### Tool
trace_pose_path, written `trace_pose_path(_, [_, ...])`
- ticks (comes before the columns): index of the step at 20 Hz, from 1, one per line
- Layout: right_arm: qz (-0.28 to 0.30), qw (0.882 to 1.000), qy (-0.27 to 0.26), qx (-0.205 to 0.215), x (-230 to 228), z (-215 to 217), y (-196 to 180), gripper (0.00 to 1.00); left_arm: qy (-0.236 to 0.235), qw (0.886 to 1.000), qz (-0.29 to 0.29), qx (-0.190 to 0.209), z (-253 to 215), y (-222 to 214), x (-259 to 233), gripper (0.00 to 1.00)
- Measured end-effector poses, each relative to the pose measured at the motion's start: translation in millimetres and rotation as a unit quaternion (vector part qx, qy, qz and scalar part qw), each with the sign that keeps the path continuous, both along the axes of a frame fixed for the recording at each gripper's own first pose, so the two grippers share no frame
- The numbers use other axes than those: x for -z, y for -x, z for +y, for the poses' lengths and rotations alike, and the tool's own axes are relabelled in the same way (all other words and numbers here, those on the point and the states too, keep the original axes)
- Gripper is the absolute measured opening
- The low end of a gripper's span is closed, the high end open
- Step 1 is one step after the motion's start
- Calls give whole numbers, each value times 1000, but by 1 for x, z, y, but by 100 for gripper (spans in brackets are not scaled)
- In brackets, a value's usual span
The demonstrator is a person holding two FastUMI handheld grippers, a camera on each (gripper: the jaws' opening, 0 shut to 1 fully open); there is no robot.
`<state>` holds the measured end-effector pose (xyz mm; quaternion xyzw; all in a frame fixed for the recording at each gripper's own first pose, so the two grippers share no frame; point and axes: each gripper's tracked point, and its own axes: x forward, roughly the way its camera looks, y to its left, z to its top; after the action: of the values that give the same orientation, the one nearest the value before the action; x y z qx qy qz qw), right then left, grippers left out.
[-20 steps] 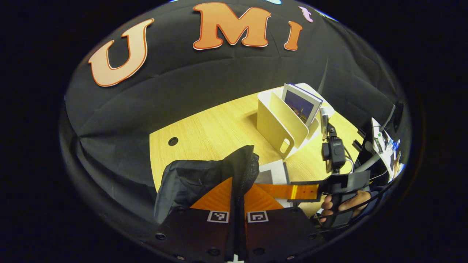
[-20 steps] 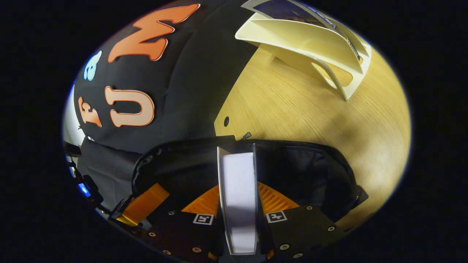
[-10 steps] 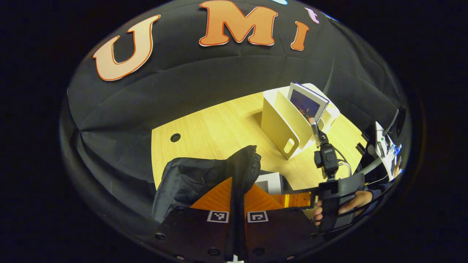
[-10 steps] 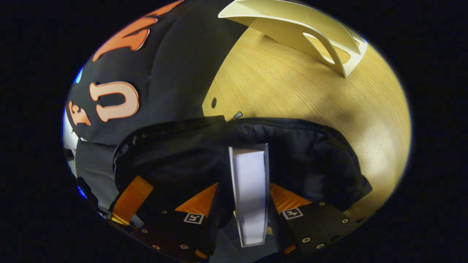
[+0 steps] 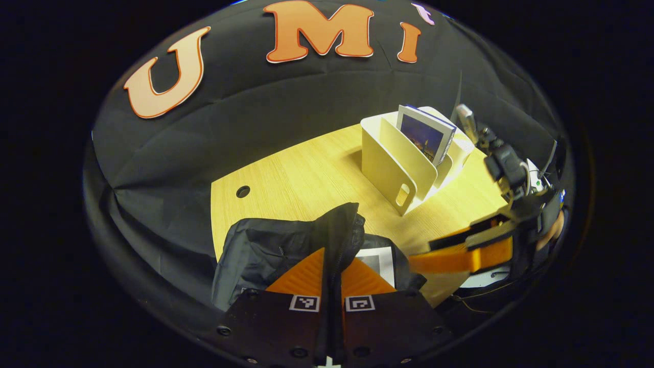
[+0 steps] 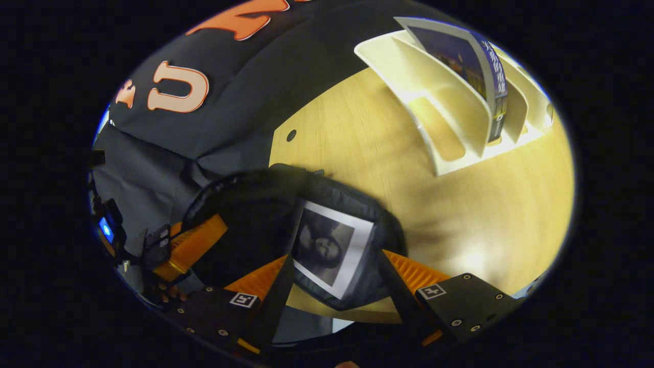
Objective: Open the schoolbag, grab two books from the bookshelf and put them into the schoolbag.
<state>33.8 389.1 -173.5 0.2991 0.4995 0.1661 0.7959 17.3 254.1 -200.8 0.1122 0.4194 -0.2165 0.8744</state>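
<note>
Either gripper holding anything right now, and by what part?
Left gripper is shut on the schoolbag, pinching its opening edge. Right gripper is open, holding nothing.

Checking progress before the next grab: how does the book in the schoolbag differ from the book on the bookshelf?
The book in the schoolbag lies flat in the open black schoolbag; the book on the bookshelf stands leaning in a slot of the cream bookshelf. The bagged one has a white-bordered grey picture cover; the shelved one has a dark blue cover. The right gripper hangs open over the bagged book; nothing touches the shelved one. Neither is gripped.
</note>
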Motion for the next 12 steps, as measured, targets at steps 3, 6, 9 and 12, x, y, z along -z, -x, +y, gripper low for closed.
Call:
trace_pose_path(3, [-29,996,76,-19,-23,-69,-13,97,-16,1000,-11,3,-1,0,0,5])
trace_pose_path(6, [-52,991,120,-21,-60,-124,-39,98,-31,999,-24,4,-1,2,1,5])
trace_pose_path(9, [-87,980,175,-25,-88,-172,-71,98,-25,999,-25,-11,-2,6,2,4])
trace_pose_path(12, [-101,974,200,-30,-110,-201,-102,98,-35,999,-28,-24,3,2,1,5])
